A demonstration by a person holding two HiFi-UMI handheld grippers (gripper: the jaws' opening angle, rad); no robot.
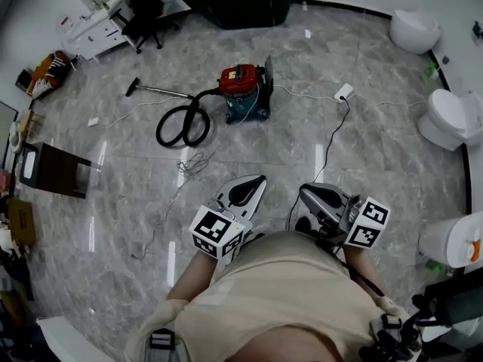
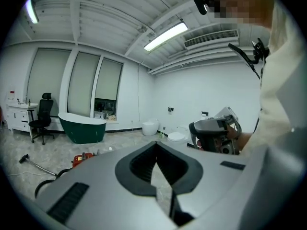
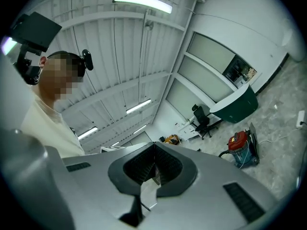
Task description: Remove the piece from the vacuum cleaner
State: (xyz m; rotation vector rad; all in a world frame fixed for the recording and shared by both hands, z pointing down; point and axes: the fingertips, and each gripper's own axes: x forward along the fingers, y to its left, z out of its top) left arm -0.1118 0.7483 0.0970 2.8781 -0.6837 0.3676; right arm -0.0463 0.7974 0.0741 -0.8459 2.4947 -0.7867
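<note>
— So, where's the vacuum cleaner [image 1: 243, 89]?
— On the floor at 12 o'clock, well apart from me, hose [image 1: 181, 127] looped at its 9. Left gripper [image 1: 259, 179] and right gripper [image 1: 304, 190]: jaws closed, empty, tucked by my torso since nothing's reachable yet.

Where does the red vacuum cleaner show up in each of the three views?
Head view: vacuum cleaner upper centre, on the floor.
Left gripper view: low at the left, partly hidden.
Right gripper view: right of centre.
Shared landmark: the dark green bathtub beyond it.
</note>
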